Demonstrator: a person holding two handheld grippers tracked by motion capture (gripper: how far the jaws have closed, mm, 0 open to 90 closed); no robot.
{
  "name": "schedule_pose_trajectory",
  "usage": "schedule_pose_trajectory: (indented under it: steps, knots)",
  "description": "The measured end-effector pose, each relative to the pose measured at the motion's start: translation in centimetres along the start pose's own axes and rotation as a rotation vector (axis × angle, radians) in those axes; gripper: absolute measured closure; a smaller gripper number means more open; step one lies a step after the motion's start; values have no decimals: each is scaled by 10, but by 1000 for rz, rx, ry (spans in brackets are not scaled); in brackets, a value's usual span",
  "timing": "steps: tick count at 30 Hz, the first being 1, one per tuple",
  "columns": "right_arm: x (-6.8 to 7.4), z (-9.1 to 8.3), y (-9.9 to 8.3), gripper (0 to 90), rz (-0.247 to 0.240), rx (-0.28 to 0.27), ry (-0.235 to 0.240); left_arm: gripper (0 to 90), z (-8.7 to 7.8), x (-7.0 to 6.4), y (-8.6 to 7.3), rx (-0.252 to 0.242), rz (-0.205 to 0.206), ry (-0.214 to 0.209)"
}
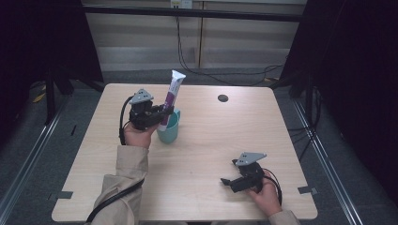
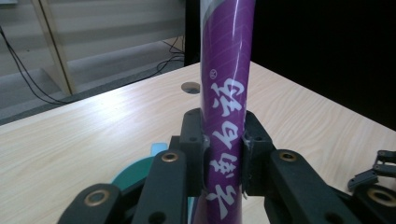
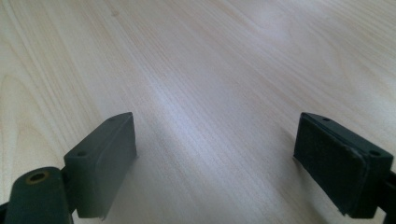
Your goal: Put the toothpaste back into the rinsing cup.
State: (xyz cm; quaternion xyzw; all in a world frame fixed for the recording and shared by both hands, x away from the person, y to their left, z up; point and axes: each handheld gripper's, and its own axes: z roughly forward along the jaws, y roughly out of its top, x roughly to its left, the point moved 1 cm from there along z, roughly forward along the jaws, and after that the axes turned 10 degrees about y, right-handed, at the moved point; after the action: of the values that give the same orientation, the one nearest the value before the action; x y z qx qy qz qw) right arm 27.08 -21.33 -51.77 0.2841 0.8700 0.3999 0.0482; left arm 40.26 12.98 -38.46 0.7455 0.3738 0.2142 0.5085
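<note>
Left hand-held gripper (image 1: 162,112) clamps purple tube (image 1: 171,96) over teal cup (image 1: 170,130)

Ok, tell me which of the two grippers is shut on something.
The left gripper: its jaws clamp the purple tube standing in the teal cup. The right gripper is open over bare table.

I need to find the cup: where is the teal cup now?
In the high view the teal cup stands left of the table's centre, beside the left gripper, with the purple tube's lower end in it.
</note>
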Motion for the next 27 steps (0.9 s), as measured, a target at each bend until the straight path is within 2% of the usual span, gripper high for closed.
schedule_pose_trajectory:
  steps: [13, 27]
  knots:
    - [0, 0, 0, 122, -1, -1, -1, 754, 6, 3, 3, -1, 7, 29]
    - [0, 0, 0, 122, 0, 0, -1, 754, 13, 10, 5, -5, -7, 52]
